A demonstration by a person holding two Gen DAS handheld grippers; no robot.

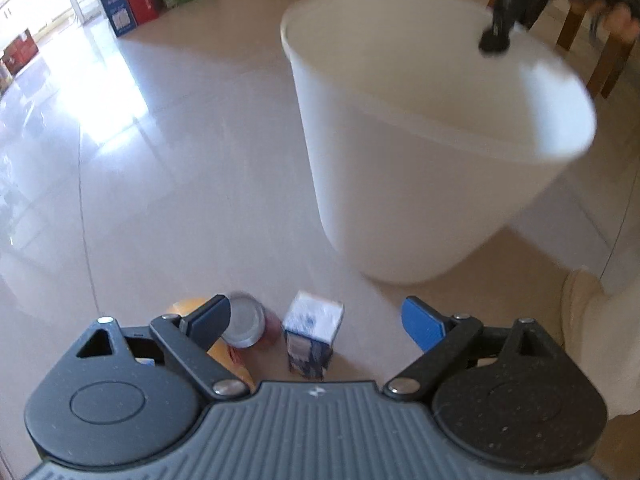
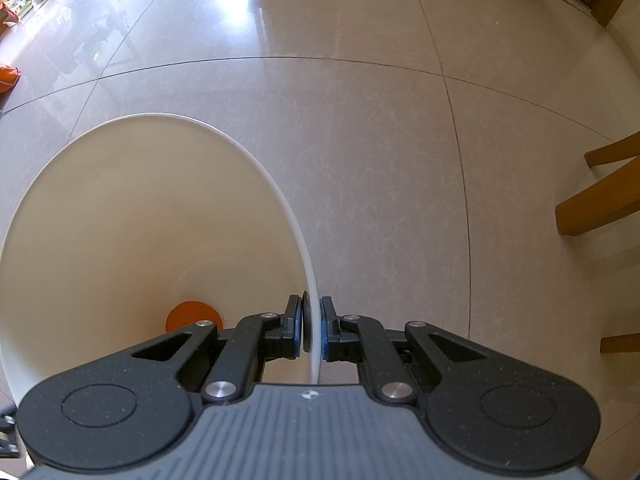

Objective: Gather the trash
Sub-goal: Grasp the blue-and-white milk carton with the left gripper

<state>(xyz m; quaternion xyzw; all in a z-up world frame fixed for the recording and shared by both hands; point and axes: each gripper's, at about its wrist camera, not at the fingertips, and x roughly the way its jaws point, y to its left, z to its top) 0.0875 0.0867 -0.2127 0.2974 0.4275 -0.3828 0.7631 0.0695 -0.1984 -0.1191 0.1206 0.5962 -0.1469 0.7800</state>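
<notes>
The left wrist view is filled at its upper right by a white plastic bin [image 1: 420,152] standing on the glossy tiled floor [image 1: 168,168], with the litter lying just before its base. The bin is held at its far rim by the right gripper [image 1: 494,42], seen small and blurred there. In the right wrist view that gripper [image 2: 311,330] is seen clamped on the thin white rim [image 2: 308,280], one pad inside the wall and one outside, and an orange round piece [image 2: 194,316] lies on the bin's bottom.

The left gripper [image 1: 320,326] is held steeply downward with its jaws wide apart and nothing between them. Below it, on the floor near the bin's foot, a small blue-and-white carton [image 1: 312,336] stands upright, a drink can [image 1: 246,326] lies on its side just beside it to the left, and an orange wrapper-like thing [image 1: 236,356] lies partly hidden under the left finger [image 1: 208,318].

The carton appears to be the next piece to be taken. The jaws would best be centred on it and lowered until the pads span its flat sides, so that the can is not nudged by the left finger. A light squeeze should do, since the carton is likely to be empty and easily crushed.

Open floor is left on the near and left sides; the bin wall closes the right, and chair legs [image 2: 596,204] stand well apart beyond it. The lift to the bin mouth is a short one, over the near rim.
</notes>
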